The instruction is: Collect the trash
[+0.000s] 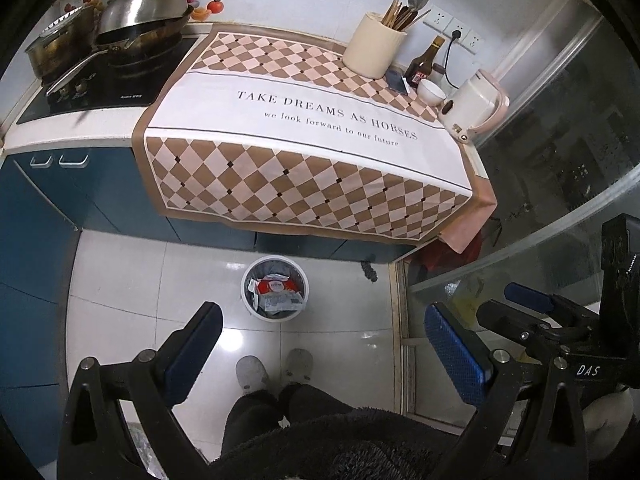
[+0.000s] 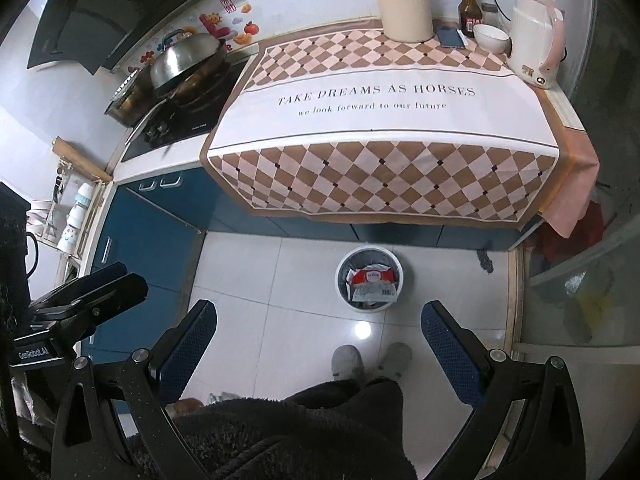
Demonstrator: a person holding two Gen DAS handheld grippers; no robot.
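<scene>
A white round trash bin (image 1: 274, 289) stands on the tiled floor in front of the counter, holding red and white wrappers (image 1: 277, 290). It also shows in the right wrist view (image 2: 368, 279). My left gripper (image 1: 324, 354) is open and empty, held high above the floor, nearer me than the bin. My right gripper (image 2: 320, 350) is open and empty at a similar height. The right gripper also shows at the right edge of the left wrist view (image 1: 560, 320). The checkered cloth (image 2: 380, 112) on the counter carries no loose trash that I can see.
At the counter's back stand a cream utensil holder (image 2: 404, 8), a sauce bottle (image 2: 469, 10), a white bowl (image 2: 491, 38), a phone (image 2: 452, 37) and a white kettle (image 2: 536, 40). A wok and pot (image 2: 184, 68) sit on the stove at left. A glass door (image 1: 560, 200) is at right. My feet (image 2: 370, 360) are below.
</scene>
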